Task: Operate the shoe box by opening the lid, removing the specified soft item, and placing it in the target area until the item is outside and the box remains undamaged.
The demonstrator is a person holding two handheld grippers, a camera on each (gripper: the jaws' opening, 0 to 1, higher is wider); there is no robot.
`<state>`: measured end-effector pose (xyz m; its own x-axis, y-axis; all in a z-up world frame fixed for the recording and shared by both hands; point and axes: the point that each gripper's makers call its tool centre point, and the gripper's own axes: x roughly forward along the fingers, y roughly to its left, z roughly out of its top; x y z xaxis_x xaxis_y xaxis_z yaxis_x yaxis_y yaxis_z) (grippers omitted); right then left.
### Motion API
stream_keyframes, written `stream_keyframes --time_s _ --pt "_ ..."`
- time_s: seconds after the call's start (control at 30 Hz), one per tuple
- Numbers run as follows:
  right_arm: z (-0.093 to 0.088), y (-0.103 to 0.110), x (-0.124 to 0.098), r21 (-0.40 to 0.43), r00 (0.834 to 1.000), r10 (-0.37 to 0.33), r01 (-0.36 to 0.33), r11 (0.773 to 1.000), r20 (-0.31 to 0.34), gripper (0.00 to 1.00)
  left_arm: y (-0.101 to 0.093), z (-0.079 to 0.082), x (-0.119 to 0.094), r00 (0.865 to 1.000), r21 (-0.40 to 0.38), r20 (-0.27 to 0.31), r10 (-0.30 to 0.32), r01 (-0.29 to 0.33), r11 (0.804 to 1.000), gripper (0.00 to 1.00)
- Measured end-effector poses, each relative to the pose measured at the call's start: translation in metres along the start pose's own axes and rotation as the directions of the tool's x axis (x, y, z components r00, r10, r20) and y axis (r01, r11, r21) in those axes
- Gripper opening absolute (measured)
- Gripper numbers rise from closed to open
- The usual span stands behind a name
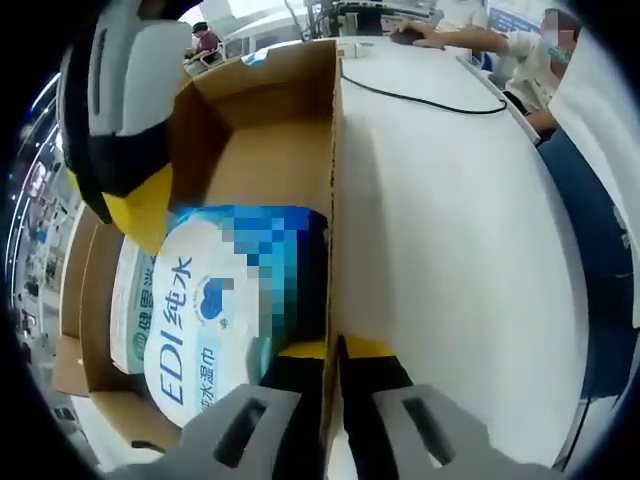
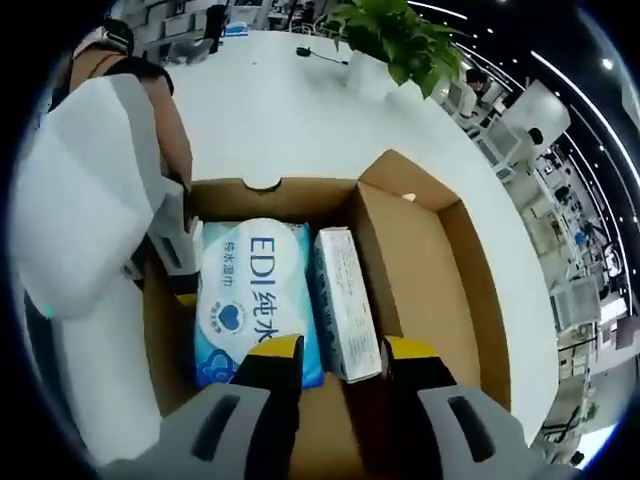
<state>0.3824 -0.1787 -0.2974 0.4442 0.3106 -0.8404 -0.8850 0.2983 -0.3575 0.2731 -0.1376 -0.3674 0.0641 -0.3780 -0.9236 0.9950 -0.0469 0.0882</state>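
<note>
At the bottom of the left gripper view, we are seeing our left gripper point(image 1: 333, 350) pinching the side wall of the shoe box point(image 1: 333, 180), its jaws nearly closed on the cardboard. At the bottom of the right gripper view, our right gripper point(image 2: 343, 352) is hanging open over the box, gripping nothing. Just beyond lies the wet wipes pack point(image 2: 258, 300), beside a small carton point(image 2: 345, 300). At upper center, a potted plant point(image 2: 400, 40) is standing on the white table point(image 2: 280, 110).

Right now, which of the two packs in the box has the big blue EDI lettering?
The wider, flat wipes pack, lying label-up. The narrow pack beside it stands on edge with small print.
</note>
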Motion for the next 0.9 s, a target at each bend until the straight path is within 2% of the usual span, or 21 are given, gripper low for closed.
stream_keyframes --time_s 0.13,0.2,0.9 --pt "0.002 -0.004 0.003 -0.008 1.0 -0.016 0.016 1.0 0.009 0.28 0.0 0.0 0.0 1.0 0.002 0.0 0.003 -0.003 1.0 0.02" --pt "0.001 -0.008 0.004 -0.021 0.999 -0.032 0.031 0.999 -0.011 0.3 0.0 0.0 0.0 1.0 0.001 0.0 0.003 -0.003 1.0 0.02" --pt "-0.007 -0.008 0.022 -0.054 0.999 0.014 -0.016 0.998 -0.045 0.2 0.002 0.002 -0.001 1.0 -0.004 0.0 0.009 -0.009 1.0 0.02"
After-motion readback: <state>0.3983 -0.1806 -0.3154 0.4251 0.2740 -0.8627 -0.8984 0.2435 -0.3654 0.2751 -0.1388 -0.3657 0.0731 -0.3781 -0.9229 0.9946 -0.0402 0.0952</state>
